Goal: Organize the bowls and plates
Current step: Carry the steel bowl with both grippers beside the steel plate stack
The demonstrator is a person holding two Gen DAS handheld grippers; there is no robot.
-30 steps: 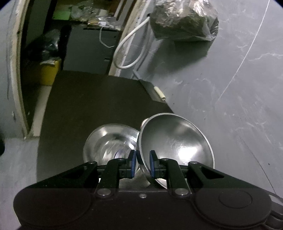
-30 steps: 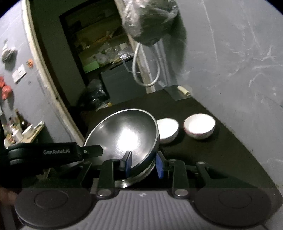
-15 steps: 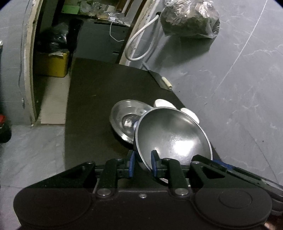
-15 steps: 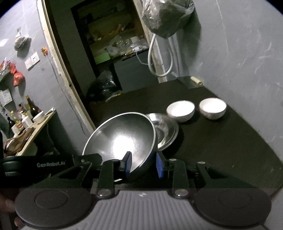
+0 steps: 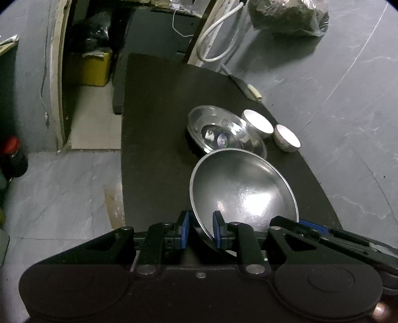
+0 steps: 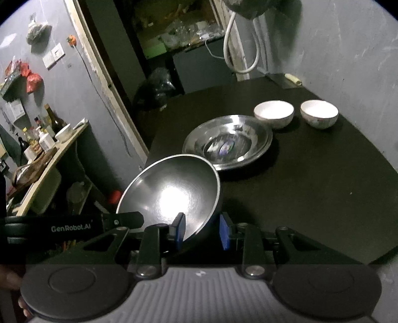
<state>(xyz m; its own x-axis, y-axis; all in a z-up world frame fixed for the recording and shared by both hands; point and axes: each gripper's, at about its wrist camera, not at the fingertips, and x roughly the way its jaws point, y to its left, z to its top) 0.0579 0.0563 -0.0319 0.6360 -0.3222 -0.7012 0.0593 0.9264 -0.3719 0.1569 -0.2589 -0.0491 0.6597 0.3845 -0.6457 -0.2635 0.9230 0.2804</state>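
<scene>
A round steel bowl [image 5: 243, 188] hangs tilted above the near part of the black table [image 5: 159, 124]. My left gripper [image 5: 201, 232] is shut on its near-left rim. My right gripper [image 6: 202, 231] is shut on the opposite rim of the same bowl [image 6: 171, 196]. Farther back, a wide shallow steel dish [image 6: 227, 144] rests on the table, with a small sticker at its bottom. Beside the dish, toward the wall, stand two white bowls [image 6: 273, 113] [image 6: 319, 113], upright and apart from each other.
The grey wall [image 5: 335, 87] runs along the table's right side, with a white hose [image 5: 216, 32] and a plastic bag [image 5: 286, 15] hanging at the far end. A small pale object [image 5: 253, 92] lies at the far corner. Left of the table are floor, a doorway and a cluttered shelf [image 6: 42, 149].
Both grippers have drawn back with the steel bowl, away from the dish it hung over. The dish and the white bowls now stand farther off and fully in view.
</scene>
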